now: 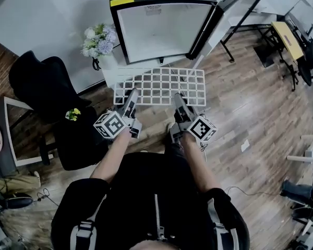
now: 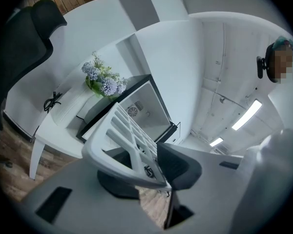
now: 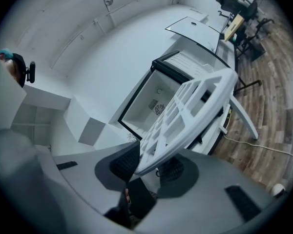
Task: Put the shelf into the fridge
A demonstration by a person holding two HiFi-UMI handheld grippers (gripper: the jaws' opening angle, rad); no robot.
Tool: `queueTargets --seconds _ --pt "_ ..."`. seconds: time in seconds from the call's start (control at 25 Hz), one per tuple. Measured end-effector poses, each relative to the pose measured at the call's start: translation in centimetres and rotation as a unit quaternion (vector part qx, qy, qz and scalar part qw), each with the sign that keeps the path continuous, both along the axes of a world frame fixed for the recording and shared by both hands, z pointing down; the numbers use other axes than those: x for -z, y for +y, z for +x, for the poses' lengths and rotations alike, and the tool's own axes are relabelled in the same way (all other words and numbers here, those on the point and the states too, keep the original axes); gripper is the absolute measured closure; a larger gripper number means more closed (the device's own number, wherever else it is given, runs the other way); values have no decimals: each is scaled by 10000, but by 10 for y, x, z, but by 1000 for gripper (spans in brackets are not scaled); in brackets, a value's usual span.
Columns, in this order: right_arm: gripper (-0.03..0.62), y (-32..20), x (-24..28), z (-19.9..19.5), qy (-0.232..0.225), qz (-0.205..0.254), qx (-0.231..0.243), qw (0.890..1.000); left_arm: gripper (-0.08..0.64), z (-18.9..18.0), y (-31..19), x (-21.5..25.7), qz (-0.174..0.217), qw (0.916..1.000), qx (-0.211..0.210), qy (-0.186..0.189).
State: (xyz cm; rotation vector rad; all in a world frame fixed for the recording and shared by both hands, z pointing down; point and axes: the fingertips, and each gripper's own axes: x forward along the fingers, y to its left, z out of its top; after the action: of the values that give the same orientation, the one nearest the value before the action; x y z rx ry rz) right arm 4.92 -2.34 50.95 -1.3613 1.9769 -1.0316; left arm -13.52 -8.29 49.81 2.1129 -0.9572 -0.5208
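Note:
A white grid shelf [image 1: 159, 85] hangs level in the air just in front of the open mini fridge [image 1: 159, 27]. My left gripper [image 1: 129, 99] is shut on the shelf's near left edge, and my right gripper [image 1: 178, 102] is shut on its near right edge. In the left gripper view the shelf [image 2: 129, 135] sits clamped between the dark pads, with the fridge [image 2: 136, 108] beyond. The right gripper view shows the shelf [image 3: 185, 116] pinched the same way, pointing at the fridge's white cavity [image 3: 156, 104]. The fridge door [image 1: 219, 14] stands swung open to the right.
The fridge sits on a low white table [image 1: 109, 66] with a flower bouquet [image 1: 98, 39] at its left. A black office chair [image 1: 52, 98] is close on the left. Desks and chairs [image 1: 289, 40] stand far right on the wood floor.

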Motion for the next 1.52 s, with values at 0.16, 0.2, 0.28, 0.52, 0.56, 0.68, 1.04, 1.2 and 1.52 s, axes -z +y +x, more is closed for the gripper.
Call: queueTargets --seconds 0.16,0.2,0.28,0.52,0.56,0.68,1.04,1.2,1.52 --pt "485 -39 4 18 36 -33 369 9993 436 13 -25 7 17 9993 379 -15" --pt "485 -48 3 23 50 -56 454 9989 436 16 -31 8 13 9989 474 -21" --pt "485 -65 4 32 52 -69 664 9978 436 23 -40 10 -24 9977 672 -39" --pt "485 -106 12 57 -88 -21 1100 9939 436 50 -67 12 -42 9943 1068 -1" --pt "485 -112 13 62 -74 -34 1156 9933 436 54 -70 12 -55 9936 1129 -6" --pt "485 -130 7 76 -77 -139 1313 9912 436 67 -83 11 -96 9918 1278 -12" --pt "485 -150 2 84 15 -181 1557 9876 436 74 -97 6 -130 9892 1459 10" --pt "485 -162 -4 80 -30 -249 1559 9875 436 67 -112 1 -156 9888 1482 25" --pt "485 -152 0 83 -2 -200 1469 9890 437 71 -104 2 -150 9900 1400 11"
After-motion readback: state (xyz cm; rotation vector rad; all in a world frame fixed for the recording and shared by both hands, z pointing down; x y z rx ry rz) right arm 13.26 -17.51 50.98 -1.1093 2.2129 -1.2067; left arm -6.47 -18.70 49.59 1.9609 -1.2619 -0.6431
